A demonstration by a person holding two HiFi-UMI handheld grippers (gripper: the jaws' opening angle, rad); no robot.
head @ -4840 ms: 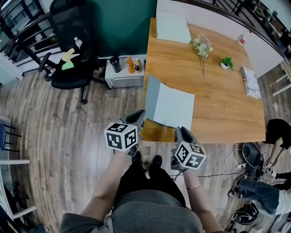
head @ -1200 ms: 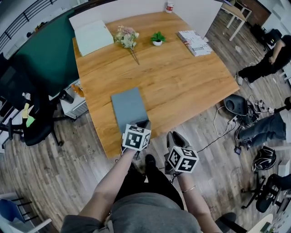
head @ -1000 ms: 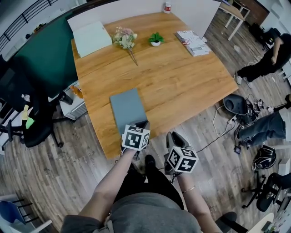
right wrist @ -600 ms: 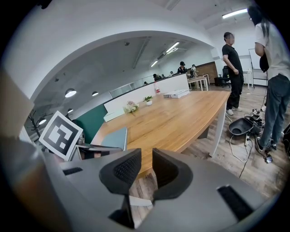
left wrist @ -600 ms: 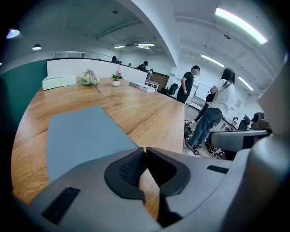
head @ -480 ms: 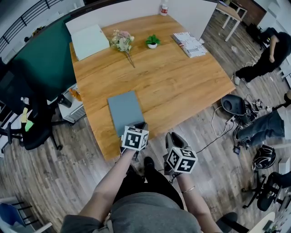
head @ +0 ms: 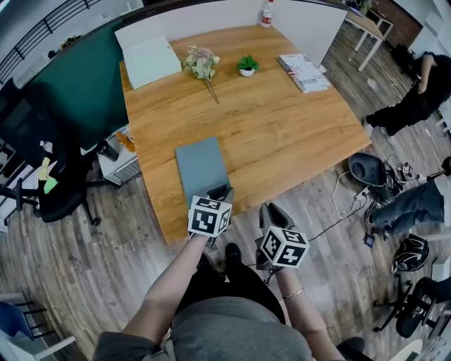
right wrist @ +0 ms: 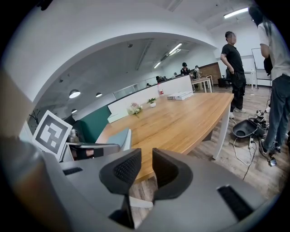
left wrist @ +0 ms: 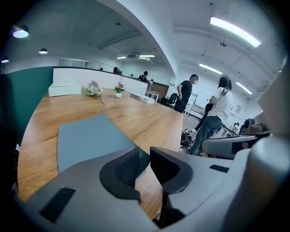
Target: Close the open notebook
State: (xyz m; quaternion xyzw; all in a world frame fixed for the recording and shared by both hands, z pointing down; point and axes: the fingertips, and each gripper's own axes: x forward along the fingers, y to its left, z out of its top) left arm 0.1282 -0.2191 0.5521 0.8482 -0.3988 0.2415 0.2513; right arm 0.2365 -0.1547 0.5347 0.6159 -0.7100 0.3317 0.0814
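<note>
Head view: a slim grey-blue notebook [head: 202,166] lies shut and flat on the honey-coloured wooden table [head: 282,134], close to the table's near edge. The left gripper [head: 220,192] hangs over the notebook's near corner. The right gripper [head: 272,211] sits just off the table's near edge, above the floor. I'd judge the book to be light, with a thin, slightly bendy cover that would slide easily on the smooth table top. A corner or the open long edge is the place to pinch it, though I can't tell which side the spine is on. A stack of printed magazines [head: 304,72] and a small white bottle [head: 267,13] at the table's far side carry print too small to read.

Left gripper view: the jaws are opening. The notebook's corner shows in the gap, but the pads are not pressing on it. The cover is plain, with no title.

Right gripper view: the jaws stand a little apart with nothing between them. Only the table's edge lies beyond them.
</note>
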